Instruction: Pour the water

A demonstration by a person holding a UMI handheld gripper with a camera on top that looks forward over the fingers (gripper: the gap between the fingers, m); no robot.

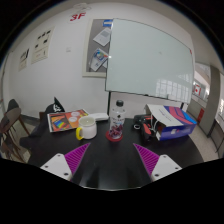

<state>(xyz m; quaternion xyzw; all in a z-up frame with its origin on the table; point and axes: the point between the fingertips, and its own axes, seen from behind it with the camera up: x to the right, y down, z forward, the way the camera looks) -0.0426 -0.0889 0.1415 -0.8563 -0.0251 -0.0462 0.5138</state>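
Note:
A clear water bottle [117,118] with a red label and white cap stands upright on the black table [110,165], straight ahead beyond my fingers. To its left sits a pale yellow cup [87,128]. My gripper [110,162] is open, its two purple-padded fingers [73,160] spread wide with only bare tabletop between them. The bottle and cup stand well ahead of the fingertips, untouched.
A colourful book [64,122] and a black cone-shaped object [57,105] lie left of the cup. Stacked boxes and books [168,120] sit at the right. A whiteboard [148,68] leans on the wall behind. A chair [12,122] stands at far left.

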